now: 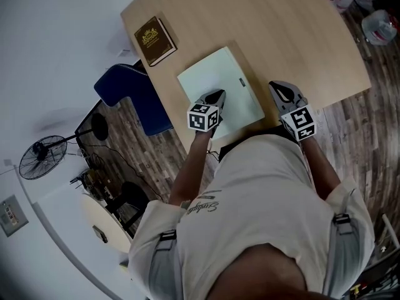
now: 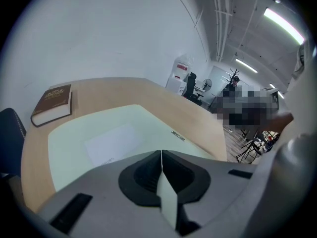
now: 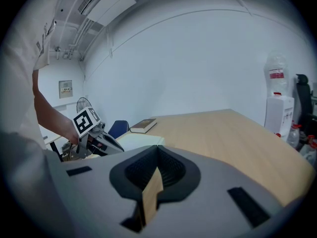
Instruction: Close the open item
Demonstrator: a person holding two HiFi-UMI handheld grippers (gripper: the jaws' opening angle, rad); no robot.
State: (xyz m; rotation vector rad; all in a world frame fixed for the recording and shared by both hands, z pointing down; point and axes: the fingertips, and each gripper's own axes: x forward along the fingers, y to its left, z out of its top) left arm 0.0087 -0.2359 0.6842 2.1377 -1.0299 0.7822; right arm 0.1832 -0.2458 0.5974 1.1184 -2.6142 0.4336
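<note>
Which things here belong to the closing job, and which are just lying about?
Job: pale green folder, flat on the table; left gripper over its near corner, jaws together; right gripper beside it, jaws together.
Lying about: closed brown book at the table corner; blue chair; floor fan; water bottles.

Item: pale green folder [image 1: 215, 86], thin and rectangular. It lies flat on the wooden bench [image 1: 281, 30] with its cover down. In the head view it sits at frame centre, near the bench's lower edge, turned diagonally. Small dark label [image 1: 241, 84] at its right edge. The left gripper view shows a paler white rectangle [image 2: 111, 142] on the cover.
</note>
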